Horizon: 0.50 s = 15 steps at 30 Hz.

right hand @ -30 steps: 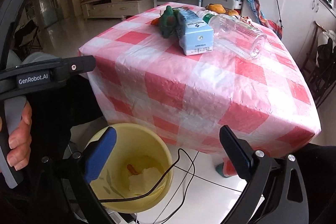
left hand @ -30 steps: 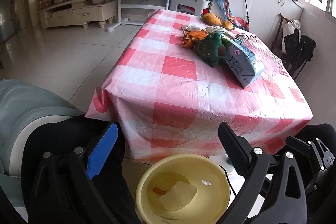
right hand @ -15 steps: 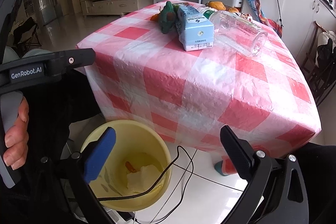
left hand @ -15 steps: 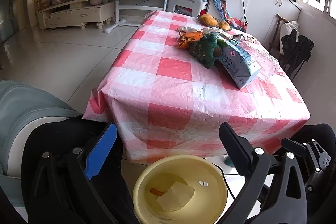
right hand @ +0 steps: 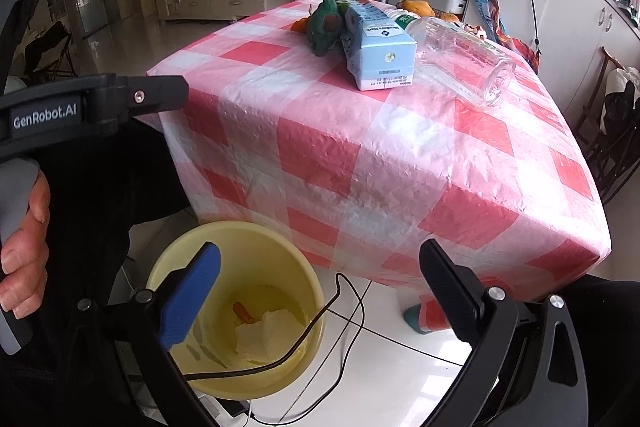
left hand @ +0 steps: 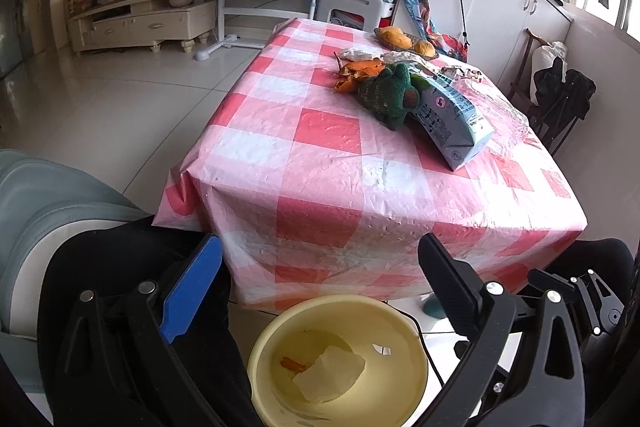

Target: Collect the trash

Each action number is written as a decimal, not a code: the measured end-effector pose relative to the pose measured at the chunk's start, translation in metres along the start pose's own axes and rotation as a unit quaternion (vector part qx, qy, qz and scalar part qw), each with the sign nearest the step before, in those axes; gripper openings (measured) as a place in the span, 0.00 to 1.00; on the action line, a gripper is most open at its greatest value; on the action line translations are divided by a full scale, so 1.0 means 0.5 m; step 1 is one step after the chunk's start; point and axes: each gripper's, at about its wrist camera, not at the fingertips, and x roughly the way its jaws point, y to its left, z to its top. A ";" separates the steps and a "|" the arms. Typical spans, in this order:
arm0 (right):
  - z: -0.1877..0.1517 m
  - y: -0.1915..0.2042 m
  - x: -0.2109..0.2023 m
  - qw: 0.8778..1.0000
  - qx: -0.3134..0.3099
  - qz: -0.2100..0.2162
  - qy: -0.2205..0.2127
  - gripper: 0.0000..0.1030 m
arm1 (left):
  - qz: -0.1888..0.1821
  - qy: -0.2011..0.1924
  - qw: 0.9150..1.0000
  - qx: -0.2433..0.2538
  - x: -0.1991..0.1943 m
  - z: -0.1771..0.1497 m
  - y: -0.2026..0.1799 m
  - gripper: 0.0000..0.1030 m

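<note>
Left wrist view: left tongs (left hand: pixel 320 263) spread wide and empty, poised off the near edge of the counter (left hand: pixel 320 211), above the yellow bin (left hand: pixel 412 363) on the floor. Tissue (left hand: pixel 332 373) and an orange scrap (left hand: pixel 294 363) already lie in the bin. Remaining trash sits at the far half of the counter: orange peels (left hand: pixel 358 71), a milk carton (left hand: pixel 448 117) on its side, and a clear bottle (left hand: pixel 502 119) just beyond it. A green plush toy (left hand: pixel 390 95) leans against the carton; I judge it no trash and would leave it.

Right wrist view: right tongs (right hand: pixel 320 263) likewise released, holding nothing, with a cable (right hand: pixel 344 303) draped over the bin's rim. The carton's end (right hand: pixel 386 67) faces me, touching the bottle (right hand: pixel 464 67). To do this well, I would reach over the carton, close across its narrow sides away from the toy, lift clear before drawing back, and release only once over the bin, keeping off the cable.
</note>
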 end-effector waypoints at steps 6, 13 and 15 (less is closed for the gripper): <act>0.000 0.004 0.002 1.000 -0.005 -0.003 0.002 0.92 | 0.000 0.000 1.000 0.000 0.000 0.000 0.000 0.92; -0.001 0.008 0.002 1.000 -0.008 -0.005 0.004 0.92 | 0.000 0.000 1.000 0.000 0.001 0.000 -0.001 0.92; -0.002 0.008 0.002 1.000 -0.008 -0.005 0.005 0.92 | 0.000 0.000 1.000 0.000 0.000 0.000 0.000 0.92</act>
